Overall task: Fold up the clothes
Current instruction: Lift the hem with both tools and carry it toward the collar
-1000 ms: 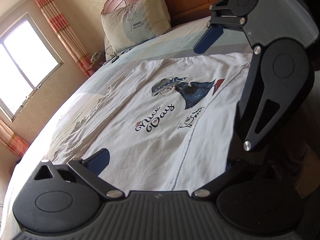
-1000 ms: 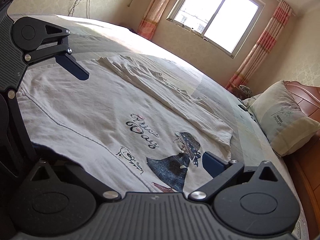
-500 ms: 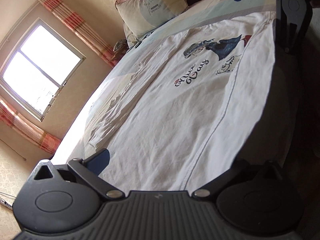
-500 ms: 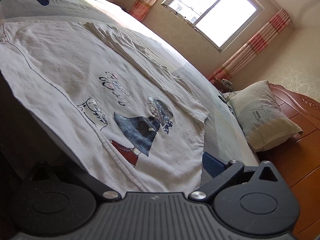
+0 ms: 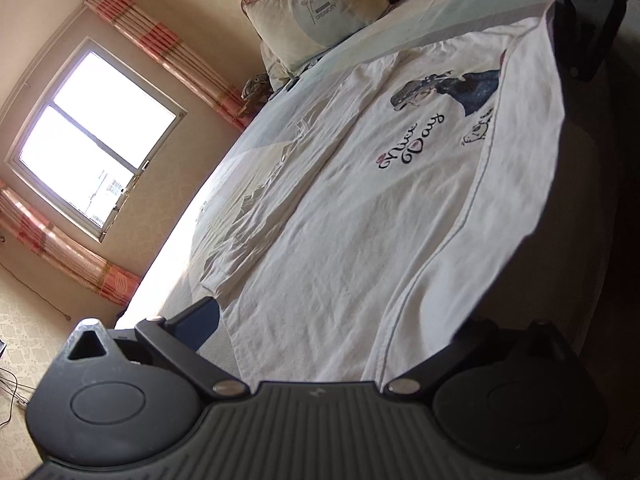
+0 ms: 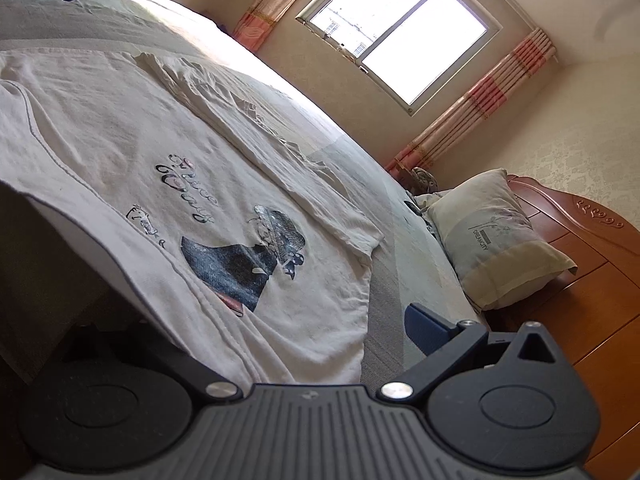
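Note:
A white T-shirt (image 5: 380, 220) with a "Nice Day" print lies spread on the bed, its far sleeve (image 5: 256, 216) folded in and rumpled. My left gripper (image 5: 340, 320) is open at one end of the shirt's near edge. Its blue left finger (image 5: 200, 320) shows beside the cloth and the other is hidden under it. My right gripper (image 6: 280, 320) is open at the other end of the T-shirt (image 6: 120, 120), with one blue finger (image 6: 420, 320) showing on the grey sheet. The near edge sags between them with dark shadow below. Each gripper appears small in the other's view.
A pillow (image 6: 492, 240) leans on the wooden headboard (image 6: 580, 280) at the head of the bed. A bright window (image 5: 92, 132) with striped curtains is in the far wall. The grey-and-pale sheet (image 5: 440, 8) shows around the shirt.
The two grippers have drawn far apart along the shirt's near edge. One second ago they were side by side near the print. The jaw spread looks unchanged.

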`<control>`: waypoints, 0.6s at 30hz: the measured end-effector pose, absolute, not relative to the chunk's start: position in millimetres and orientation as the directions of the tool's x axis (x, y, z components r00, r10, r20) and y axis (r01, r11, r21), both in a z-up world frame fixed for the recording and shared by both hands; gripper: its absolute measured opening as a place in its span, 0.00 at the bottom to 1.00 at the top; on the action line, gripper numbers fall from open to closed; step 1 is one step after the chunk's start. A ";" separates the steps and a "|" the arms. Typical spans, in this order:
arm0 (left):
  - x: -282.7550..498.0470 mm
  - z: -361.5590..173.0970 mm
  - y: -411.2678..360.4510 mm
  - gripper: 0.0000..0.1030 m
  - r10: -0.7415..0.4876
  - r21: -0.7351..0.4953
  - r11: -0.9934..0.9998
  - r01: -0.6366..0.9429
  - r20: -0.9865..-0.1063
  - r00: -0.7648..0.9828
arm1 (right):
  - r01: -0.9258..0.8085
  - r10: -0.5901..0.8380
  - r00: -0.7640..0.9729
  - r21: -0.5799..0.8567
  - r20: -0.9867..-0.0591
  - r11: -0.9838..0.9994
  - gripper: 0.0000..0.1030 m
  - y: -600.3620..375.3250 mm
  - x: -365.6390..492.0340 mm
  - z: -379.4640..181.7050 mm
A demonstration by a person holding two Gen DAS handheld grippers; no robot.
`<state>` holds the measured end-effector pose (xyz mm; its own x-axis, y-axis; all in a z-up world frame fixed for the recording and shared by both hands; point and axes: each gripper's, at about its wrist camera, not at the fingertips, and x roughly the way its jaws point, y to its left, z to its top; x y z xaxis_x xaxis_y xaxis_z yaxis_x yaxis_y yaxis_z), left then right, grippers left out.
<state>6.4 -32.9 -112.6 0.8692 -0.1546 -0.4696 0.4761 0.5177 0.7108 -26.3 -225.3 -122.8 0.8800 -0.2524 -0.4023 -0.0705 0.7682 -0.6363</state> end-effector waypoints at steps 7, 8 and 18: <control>12.1 -97.1 -33.6 1.00 -0.157 0.730 0.514 0.450 -0.435 0.886 | -0.019 -0.268 0.899 -0.644 -0.346 0.765 1.00 -226.9 -15.0 -108.1; 15.2 -93.8 -34.1 1.00 -0.157 0.733 0.514 0.446 -0.431 0.889 | -0.016 -0.271 0.900 -0.649 -0.341 0.761 1.00 -226.9 -12.5 -106.7; 58.6 -67.1 -38.0 1.00 -0.148 0.755 0.517 0.403 -0.385 0.911 | -0.001 -0.277 0.908 -0.663 -0.314 0.749 1.00 -231.6 20.9 -86.6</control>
